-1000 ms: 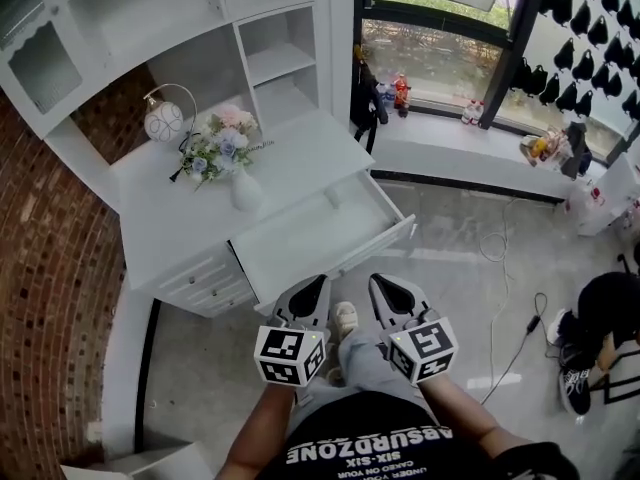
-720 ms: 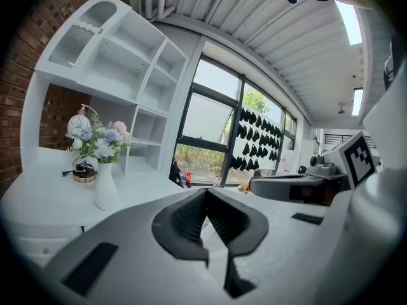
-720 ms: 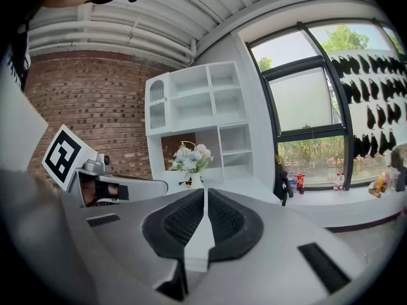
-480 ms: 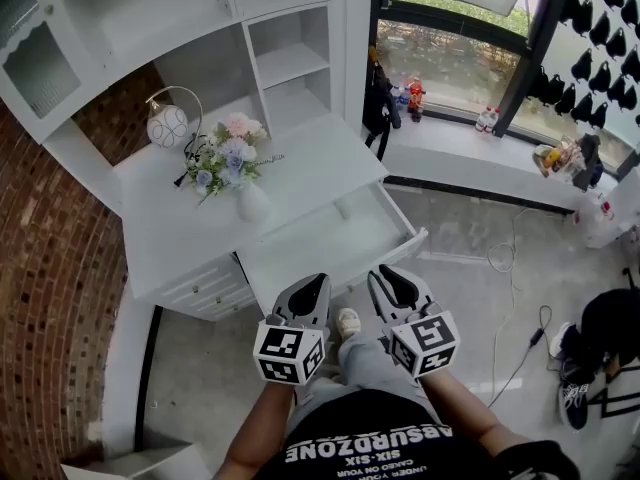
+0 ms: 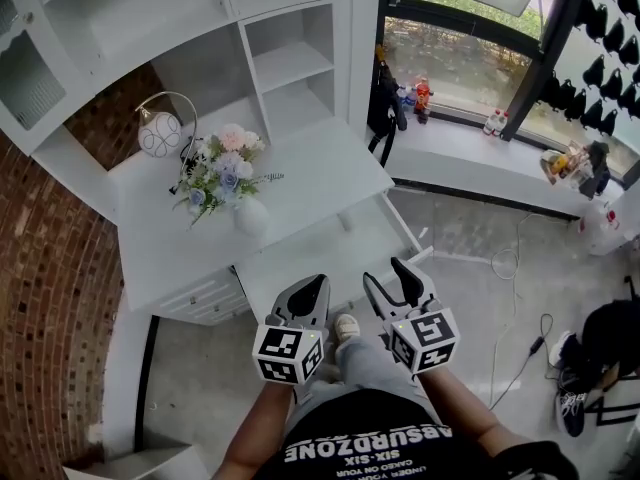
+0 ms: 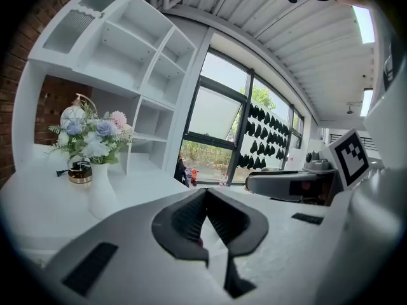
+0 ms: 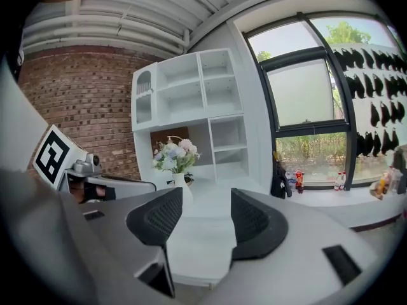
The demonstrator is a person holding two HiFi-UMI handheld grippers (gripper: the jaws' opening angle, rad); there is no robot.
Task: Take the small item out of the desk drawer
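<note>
Nearest, the left gripper (image 5: 310,290) has its jaws together, pads meeting at the tips, while the right gripper (image 5: 385,272) has just been opening; its jaws stand apart with nothing clamped, and only the drawer front shows through the gap. Both hover just in front of the desk (image 5: 300,183), above a shoe (image 5: 346,326) on the glossy grey floor (image 5: 470,258). The drawer (image 5: 330,260) is pulled out from the desk's front edge, its white bottom bare but for a small pale item (image 5: 346,221) near the back, too small to identify. Left of the drawer, under the desk top, sits a stack of small drawers (image 5: 205,288). On the desk top a white vase (image 5: 250,216) of flowers (image 5: 222,168) stands near the front, with a round lamp (image 5: 160,133) behind it. White shelves (image 5: 280,58) rise from the desk's back, and a brick wall (image 5: 50,268) runs along its left. To the desk's right a dark garment (image 5: 385,98) hangs beside it, a cable (image 5: 505,268) loops over the floor, and a person (image 5: 610,328) sits well away. Beyond the desk, a sill (image 5: 470,158) carries bottles (image 5: 422,93) under a large window (image 5: 460,58).
</note>
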